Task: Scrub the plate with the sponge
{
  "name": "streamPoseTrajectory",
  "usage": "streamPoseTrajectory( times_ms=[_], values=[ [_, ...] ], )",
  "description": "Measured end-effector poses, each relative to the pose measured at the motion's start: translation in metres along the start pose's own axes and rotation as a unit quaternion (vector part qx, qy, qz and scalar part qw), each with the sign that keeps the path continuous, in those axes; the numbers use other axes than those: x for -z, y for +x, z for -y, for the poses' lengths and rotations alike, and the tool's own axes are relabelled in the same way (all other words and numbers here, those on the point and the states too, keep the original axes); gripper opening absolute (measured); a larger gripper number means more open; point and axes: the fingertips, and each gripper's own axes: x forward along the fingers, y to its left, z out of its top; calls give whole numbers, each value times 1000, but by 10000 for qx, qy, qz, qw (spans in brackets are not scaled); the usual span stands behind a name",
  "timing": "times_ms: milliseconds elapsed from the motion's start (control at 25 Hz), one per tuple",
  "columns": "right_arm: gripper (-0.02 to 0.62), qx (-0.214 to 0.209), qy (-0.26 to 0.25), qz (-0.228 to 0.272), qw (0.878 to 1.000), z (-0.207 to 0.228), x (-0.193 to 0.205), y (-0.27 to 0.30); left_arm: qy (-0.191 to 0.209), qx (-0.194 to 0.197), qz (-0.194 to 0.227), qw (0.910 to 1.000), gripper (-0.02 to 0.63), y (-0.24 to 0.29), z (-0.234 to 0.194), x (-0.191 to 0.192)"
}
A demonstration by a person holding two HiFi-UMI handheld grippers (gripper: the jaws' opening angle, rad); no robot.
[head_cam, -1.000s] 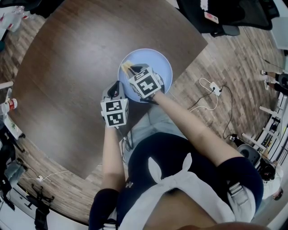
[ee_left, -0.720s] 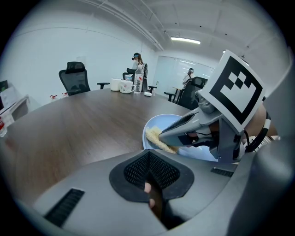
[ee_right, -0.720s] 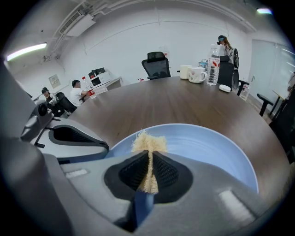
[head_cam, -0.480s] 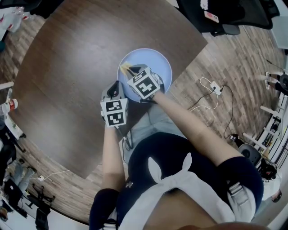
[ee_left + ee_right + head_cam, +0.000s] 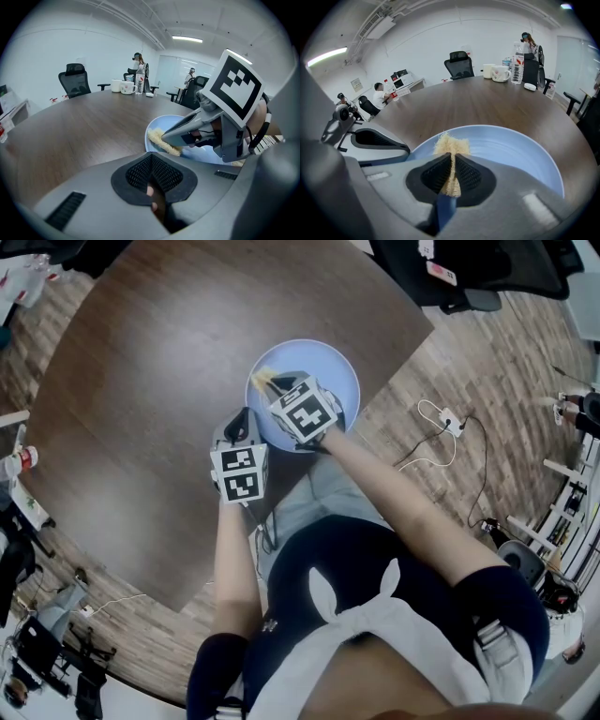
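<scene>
Our right gripper has only slid a tiny bit back and forth in the last second, so we think the scrubbing is going on. Its jaws are shut tight on the sponge, which sits on the far left part of the plate. Our left gripper has stayed just beside the plate's near left rim, with its jaws closed and no sponge or plate in them. We count one plate, one sponge and two grippers on the brown table.

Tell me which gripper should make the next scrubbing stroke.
Right. The right gripper is shut on the sponge, over the plate; the left gripper is shut on nothing, beside the plate's rim.
</scene>
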Motion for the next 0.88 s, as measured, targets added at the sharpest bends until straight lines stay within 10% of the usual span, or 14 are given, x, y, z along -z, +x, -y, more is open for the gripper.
streamPoseTrajectory(
  times_ms=[880],
  values=[
    [26,143,197,-61,9997,21,3,-3,75,-43,-28,10000,6,-1,0,0]
  ],
)
